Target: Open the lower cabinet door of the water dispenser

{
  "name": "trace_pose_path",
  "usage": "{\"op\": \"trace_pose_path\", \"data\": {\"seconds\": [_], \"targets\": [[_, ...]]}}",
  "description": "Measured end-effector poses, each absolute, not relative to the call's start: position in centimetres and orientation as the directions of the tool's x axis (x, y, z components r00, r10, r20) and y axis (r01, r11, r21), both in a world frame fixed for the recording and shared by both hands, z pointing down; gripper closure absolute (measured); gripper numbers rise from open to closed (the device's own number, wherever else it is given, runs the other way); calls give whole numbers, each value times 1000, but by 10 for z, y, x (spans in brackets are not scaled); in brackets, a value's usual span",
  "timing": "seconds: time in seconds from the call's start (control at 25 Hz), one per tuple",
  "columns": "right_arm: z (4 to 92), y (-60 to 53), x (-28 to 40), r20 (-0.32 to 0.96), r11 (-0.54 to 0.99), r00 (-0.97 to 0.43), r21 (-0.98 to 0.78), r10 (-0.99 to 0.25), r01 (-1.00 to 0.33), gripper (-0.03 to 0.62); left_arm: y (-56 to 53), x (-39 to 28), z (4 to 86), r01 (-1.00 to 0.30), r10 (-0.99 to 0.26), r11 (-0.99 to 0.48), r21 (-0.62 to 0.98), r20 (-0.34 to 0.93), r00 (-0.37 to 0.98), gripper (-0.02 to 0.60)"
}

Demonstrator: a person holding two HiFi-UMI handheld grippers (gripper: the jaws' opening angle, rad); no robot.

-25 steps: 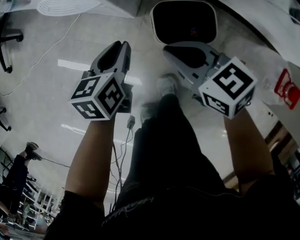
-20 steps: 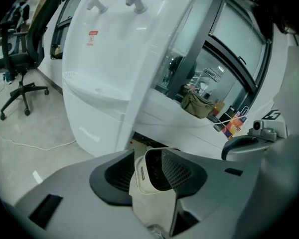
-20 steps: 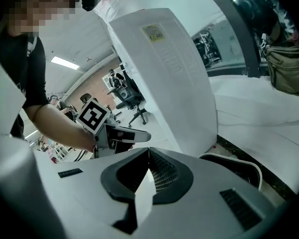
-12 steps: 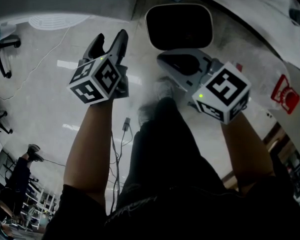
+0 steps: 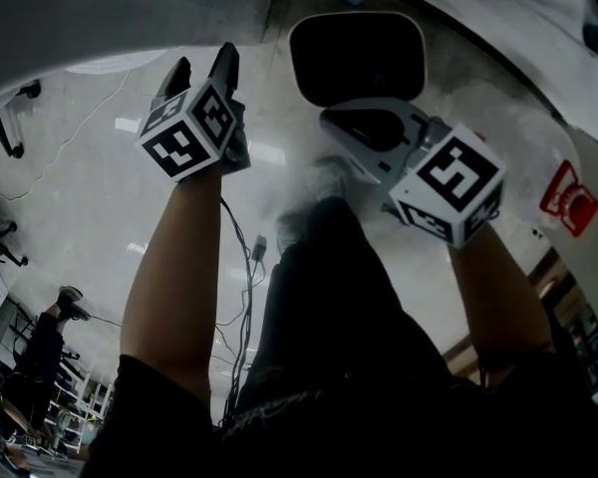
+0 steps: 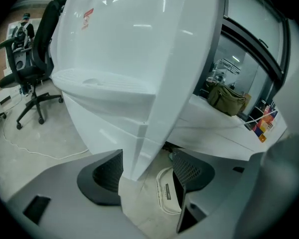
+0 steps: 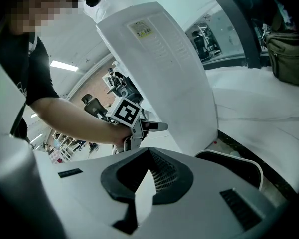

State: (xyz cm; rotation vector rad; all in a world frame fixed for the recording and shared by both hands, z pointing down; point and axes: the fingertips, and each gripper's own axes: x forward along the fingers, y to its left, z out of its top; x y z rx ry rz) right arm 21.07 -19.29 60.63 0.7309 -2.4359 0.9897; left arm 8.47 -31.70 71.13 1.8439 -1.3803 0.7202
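Left tongs, jaws just opened wide, straddle a vertical corner edge of the upright water dispenser; right tongs closed, empty.

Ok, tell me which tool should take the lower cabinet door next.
Left, probably. The left tool has just been opening, and the dispenser's lower front edge sits between its jaws. The right tool is shut, holding nothing.

No legible text — label on water dispenser too blurred
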Motion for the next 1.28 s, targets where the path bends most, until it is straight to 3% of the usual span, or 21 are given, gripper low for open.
{"op": "trace_pose_path", "data": {"seconds": [0.56, 1.28], "targets": [[609, -191, 213, 537, 615, -793, -530, -289, -583, 582, -335, 79, 720, -988, -602, -89, 129, 783, 157, 291], [601, -204, 213, 527, 627, -796, -522, -296, -579, 582, -331, 80, 720, -987, -594, -136, 86, 790, 150, 325]]}}
